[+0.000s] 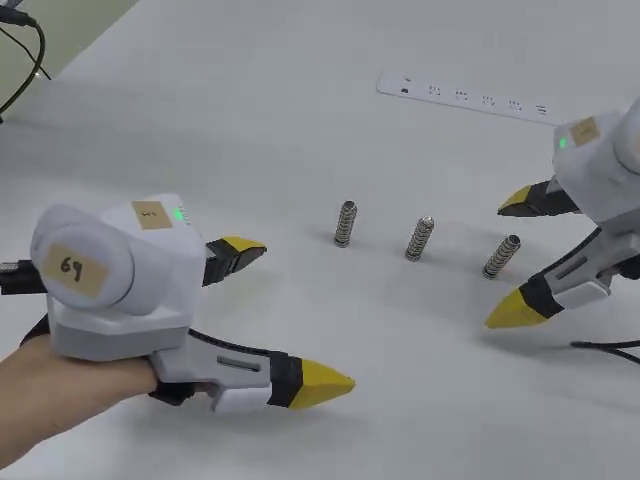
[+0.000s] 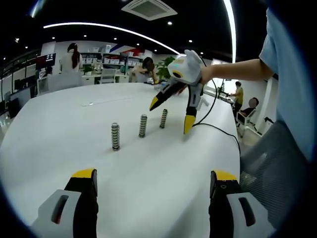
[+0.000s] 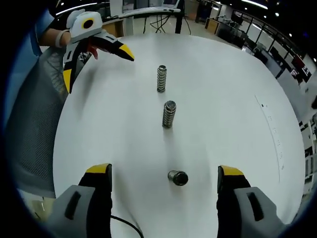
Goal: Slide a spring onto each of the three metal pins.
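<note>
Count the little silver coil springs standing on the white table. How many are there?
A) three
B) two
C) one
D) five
A: three small silver coiled metal springs stand in a row on the flat white table. In the head view they are the left spring, the middle spring and the right spring.
</note>
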A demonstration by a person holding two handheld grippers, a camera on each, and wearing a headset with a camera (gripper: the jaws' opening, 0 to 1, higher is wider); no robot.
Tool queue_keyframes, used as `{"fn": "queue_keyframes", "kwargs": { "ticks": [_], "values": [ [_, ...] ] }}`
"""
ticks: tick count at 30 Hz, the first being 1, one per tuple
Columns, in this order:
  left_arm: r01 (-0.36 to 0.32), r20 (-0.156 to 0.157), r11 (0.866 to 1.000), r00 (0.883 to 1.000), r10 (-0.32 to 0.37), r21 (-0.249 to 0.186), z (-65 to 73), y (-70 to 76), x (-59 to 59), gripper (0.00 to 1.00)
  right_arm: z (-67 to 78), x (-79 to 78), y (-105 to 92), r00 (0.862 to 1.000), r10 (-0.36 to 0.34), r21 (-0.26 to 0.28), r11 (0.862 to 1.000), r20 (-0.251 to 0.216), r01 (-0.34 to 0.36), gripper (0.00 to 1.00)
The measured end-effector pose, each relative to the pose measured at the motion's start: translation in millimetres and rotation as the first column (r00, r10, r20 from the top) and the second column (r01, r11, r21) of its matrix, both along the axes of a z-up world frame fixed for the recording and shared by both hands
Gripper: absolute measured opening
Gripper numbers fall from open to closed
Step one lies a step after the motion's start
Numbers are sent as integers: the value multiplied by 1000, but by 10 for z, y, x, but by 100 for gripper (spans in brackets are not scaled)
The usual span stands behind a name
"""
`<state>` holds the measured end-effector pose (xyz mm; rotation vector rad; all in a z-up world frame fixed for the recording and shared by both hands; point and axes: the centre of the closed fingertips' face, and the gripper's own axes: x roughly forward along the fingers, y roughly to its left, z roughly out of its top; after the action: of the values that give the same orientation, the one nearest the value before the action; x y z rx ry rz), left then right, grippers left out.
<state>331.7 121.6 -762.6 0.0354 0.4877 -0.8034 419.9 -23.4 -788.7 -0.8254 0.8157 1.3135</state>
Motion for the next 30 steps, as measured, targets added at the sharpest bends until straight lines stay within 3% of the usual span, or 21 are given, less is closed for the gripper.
{"fn": "queue_keyframes", "kwargs": {
  "ticks": [6, 16, 23, 30],
  "values": [
    [8, 8, 1000, 1000, -8, 4, 21, -19, 12, 92, 37, -36, 12, 998, -51, 68, 996, 24, 49, 99],
    [15, 17, 1000, 1000, -15, 18, 55, -15, 12, 92, 128, -167, -33, 990, -144, 150, 978, 0, 142, 100],
    [17, 27, 999, 999, -18, 28, 139, 6, -30, 93, 246, -376, -143, 976, -218, 205, 955, -13, 216, 99],
    [15, 42, 999, 999, -17, 43, 219, 39, -85, 93, 416, -654, -294, 956, -293, 260, 922, -20, 288, 99]
  ]
}}
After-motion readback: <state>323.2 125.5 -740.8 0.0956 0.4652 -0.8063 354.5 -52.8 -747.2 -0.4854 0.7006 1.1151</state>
